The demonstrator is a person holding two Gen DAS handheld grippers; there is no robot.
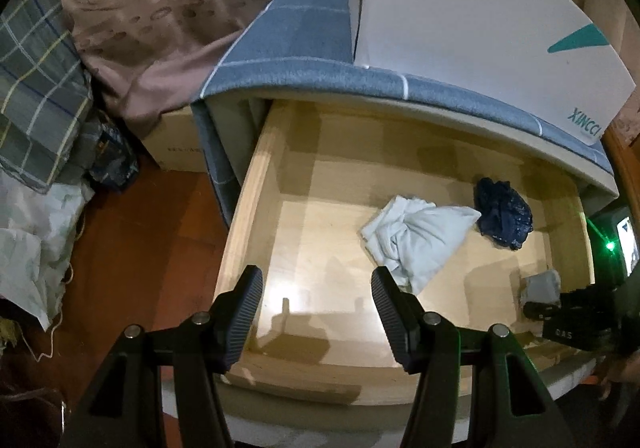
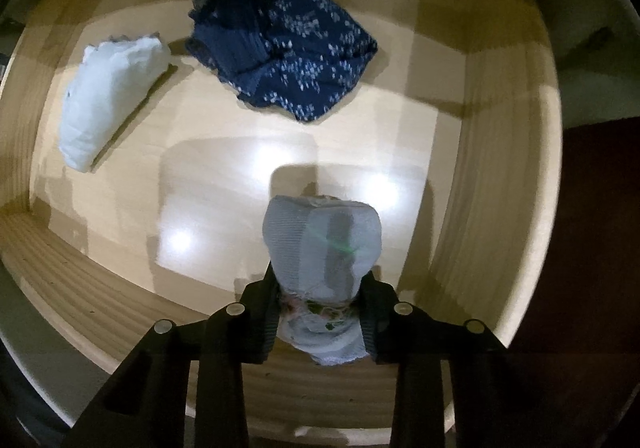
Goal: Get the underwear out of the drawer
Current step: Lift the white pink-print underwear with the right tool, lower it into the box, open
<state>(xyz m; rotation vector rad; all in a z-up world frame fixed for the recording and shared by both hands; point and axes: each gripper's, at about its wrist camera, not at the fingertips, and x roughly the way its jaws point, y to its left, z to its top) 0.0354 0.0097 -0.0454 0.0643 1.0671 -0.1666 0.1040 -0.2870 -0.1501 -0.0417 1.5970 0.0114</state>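
Glossy pale wood drawer (image 2: 452, 184), soft cloth underwear (image 2: 320, 236), seemingly ribbed rubber claw (image 1: 316, 312) pads

right tool (image 1: 560, 312) cut off, grey bundle (image 1: 540, 284) half-hidden

A reddish-brown floor (image 1: 160, 232) filled the lower left of the left wrist frame. Above it a pinkish leaf-print bedspread (image 1: 168, 8) hung down, with a plaid cloth (image 1: 36, 88) at the far left and a cardboard box (image 1: 176, 144) beneath. A blue-grey checked cover (image 1: 304, 36) topped the cabinet at centre, bearing a white box (image 1: 472, 28). Lighting was dim, with bright glare spots.
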